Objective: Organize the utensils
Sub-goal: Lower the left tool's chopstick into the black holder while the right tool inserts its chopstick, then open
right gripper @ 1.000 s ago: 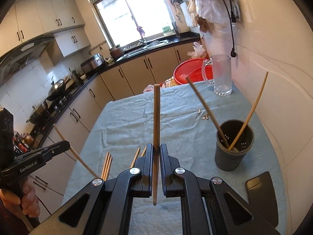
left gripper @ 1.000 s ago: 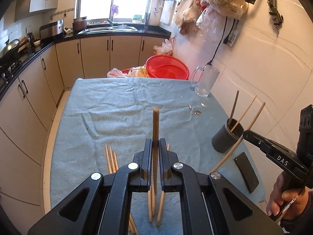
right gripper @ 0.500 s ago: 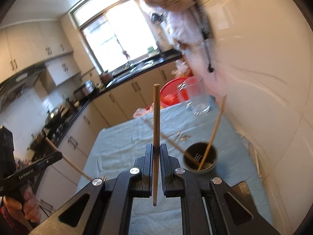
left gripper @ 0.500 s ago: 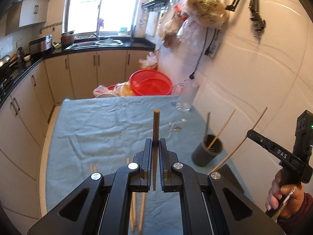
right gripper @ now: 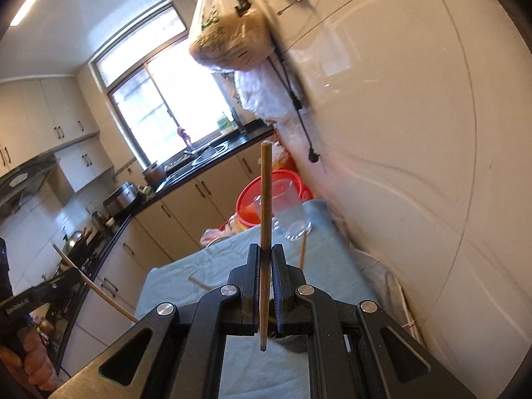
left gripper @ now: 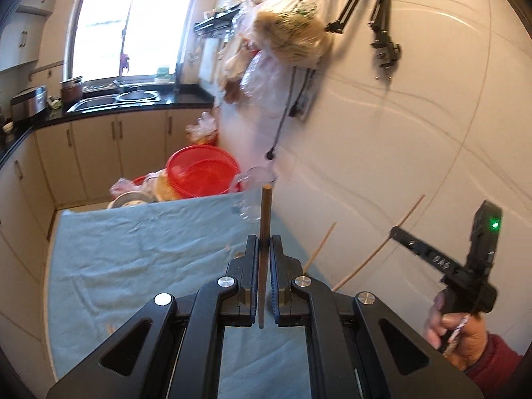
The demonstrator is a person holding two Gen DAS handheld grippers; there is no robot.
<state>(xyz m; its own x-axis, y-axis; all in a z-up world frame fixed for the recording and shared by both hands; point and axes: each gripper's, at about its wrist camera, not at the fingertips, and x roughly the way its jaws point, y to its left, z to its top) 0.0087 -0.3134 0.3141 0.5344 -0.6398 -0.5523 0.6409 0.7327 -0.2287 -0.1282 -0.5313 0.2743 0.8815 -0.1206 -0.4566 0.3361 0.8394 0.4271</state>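
Note:
My left gripper (left gripper: pixel 264 242) is shut on a wooden chopstick (left gripper: pixel 265 212) that stands upright between its jaws, above the blue cloth (left gripper: pixel 133 259). My right gripper (right gripper: pixel 265 252) is shut on another wooden chopstick (right gripper: pixel 266 193), held just above the dark utensil cup (right gripper: pixel 292 344), which is mostly hidden behind the jaws. Chopstick tips in the cup (right gripper: pixel 302 251) poke up beside the right jaw. In the left wrist view the right gripper (left gripper: pixel 404 234) shows at the right with its chopstick (left gripper: pixel 375 252). In the right wrist view the left gripper (right gripper: pixel 71 274) shows at the far left.
A clear glass pitcher (right gripper: pixel 289 209) and a red basin (left gripper: pixel 202 171) stand at the table's far end. The white tiled wall (left gripper: pixel 399 133) runs close along the right. Plastic bags (left gripper: pixel 289 40) hang above. Kitchen cabinets (left gripper: pixel 99 153) lie beyond the table.
Both grippers have tilted upward and swung right toward the wall, each keeping its chopstick. The cup has slid down behind the jaws in both views. The loose chopsticks on the cloth are out of sight.

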